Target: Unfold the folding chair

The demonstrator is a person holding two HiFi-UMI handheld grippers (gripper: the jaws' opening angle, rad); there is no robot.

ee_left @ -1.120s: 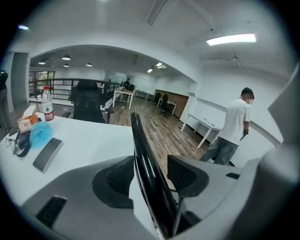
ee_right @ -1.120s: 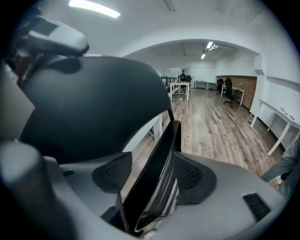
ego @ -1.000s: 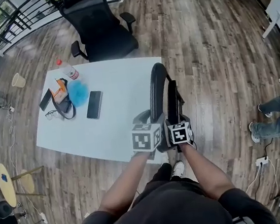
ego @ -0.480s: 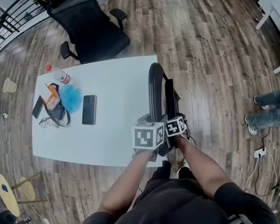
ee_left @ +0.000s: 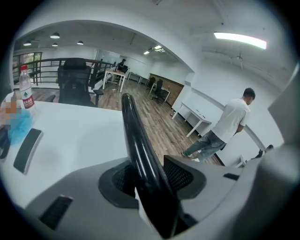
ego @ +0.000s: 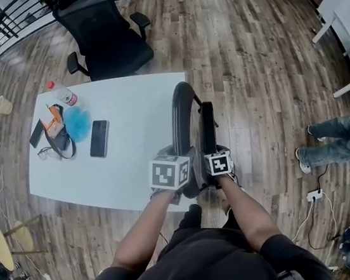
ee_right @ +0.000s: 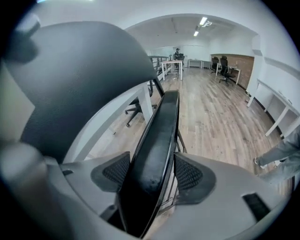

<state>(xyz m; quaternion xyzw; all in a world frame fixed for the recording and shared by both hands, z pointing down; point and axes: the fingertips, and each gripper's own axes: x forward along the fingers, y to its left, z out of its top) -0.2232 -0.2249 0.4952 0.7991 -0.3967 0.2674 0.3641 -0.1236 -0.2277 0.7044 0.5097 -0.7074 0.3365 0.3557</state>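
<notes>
White table — phone, water bottle, black office chair

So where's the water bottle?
In the head view the water bottle stands near the far left corner of the white table, between the black office chair and the fluffy blue thing.

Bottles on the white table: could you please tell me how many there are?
1. A clear plastic bottle with a red cap stands upright at the far left corner of the table, near the black office chair. Nothing there looks large enough to hide another.
</notes>
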